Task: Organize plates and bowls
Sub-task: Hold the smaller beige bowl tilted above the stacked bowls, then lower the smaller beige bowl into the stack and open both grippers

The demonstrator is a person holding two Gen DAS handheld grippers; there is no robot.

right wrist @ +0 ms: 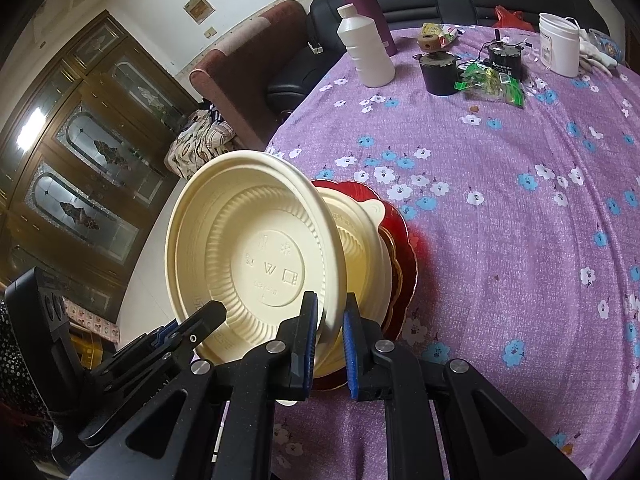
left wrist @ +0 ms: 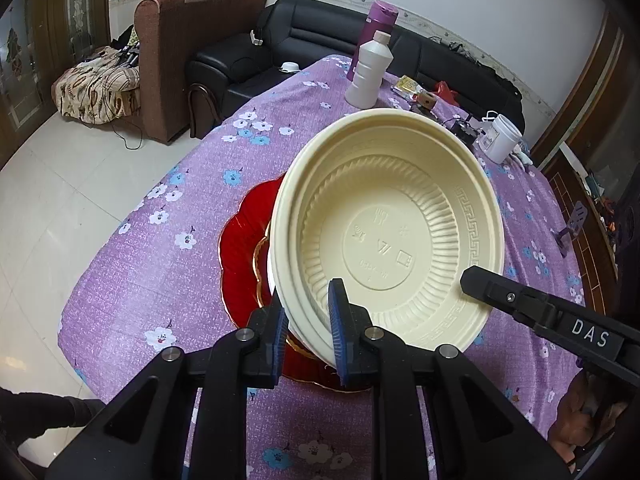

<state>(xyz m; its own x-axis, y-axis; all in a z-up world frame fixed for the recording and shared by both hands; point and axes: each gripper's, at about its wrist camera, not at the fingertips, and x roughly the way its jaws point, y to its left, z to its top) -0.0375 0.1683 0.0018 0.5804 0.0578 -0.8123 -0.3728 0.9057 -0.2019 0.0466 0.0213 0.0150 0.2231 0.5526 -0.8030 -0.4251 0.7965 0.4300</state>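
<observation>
A cream bowl (left wrist: pixel 396 232) is being held tilted above the red plate (left wrist: pixel 240 256), clamped at its rim by the left gripper (left wrist: pixel 310 332) and right gripper (right wrist: pixel 330 344). A second cream bowl (right wrist: pixel 364 248) is resting on the plate.

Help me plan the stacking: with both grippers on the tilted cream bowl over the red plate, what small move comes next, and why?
Probably level the cream bowl and lower it. Both the left gripper and the right gripper pinch its near rim, and it hangs steeply tilted above a second cream bowl already sitting on the red plate. Levelling first should let it nest rather than catch.
</observation>
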